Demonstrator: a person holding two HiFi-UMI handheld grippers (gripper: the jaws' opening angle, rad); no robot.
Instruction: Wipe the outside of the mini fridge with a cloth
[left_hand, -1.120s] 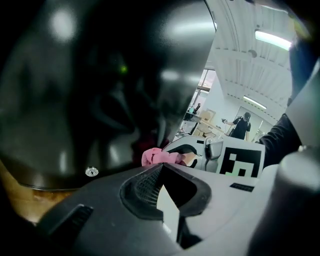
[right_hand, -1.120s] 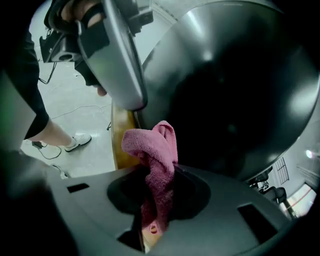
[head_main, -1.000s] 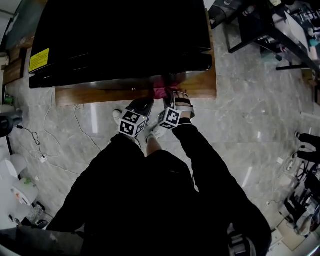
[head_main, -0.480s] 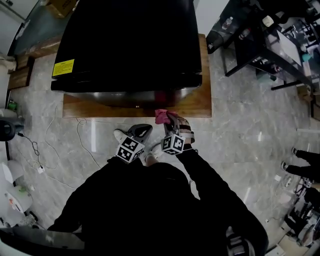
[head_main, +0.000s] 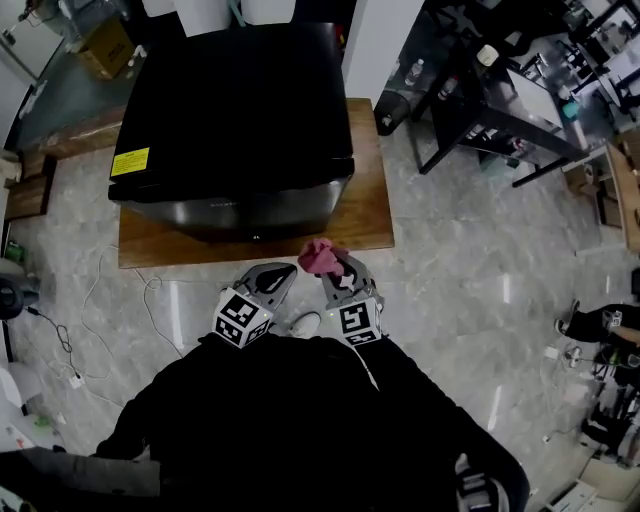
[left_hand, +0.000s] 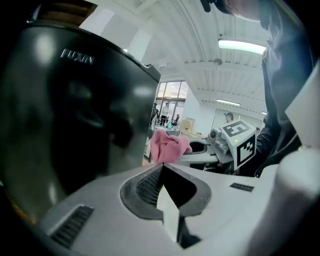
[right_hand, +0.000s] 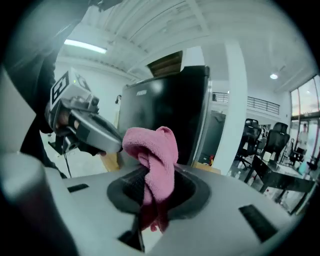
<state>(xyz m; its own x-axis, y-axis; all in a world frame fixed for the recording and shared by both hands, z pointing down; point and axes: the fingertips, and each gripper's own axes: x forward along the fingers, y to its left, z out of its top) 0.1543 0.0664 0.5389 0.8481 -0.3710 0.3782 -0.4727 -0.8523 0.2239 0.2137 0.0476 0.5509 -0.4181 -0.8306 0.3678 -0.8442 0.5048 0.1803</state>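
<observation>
Pink cloth (head_main: 320, 256) clamped in right hand-held gripper (head_main: 337, 267), near black mini fridge (head_main: 235, 110) front, apart from it. Left hand-held gripper (head_main: 277, 275) jaws together, empty, just left of cloth. Fridge on wooden board (head_main: 372, 218).

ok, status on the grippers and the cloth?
Right gripper shut on pink cloth, short of mini fridge. Left gripper shut, empty. Path to fridge clear.

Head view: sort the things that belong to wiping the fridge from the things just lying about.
Job in hand:
mini fridge
pink cloth, clamped in the right gripper
left gripper, shut on nothing

Lying about:
cardboard box
floor cables
black desk
</observation>
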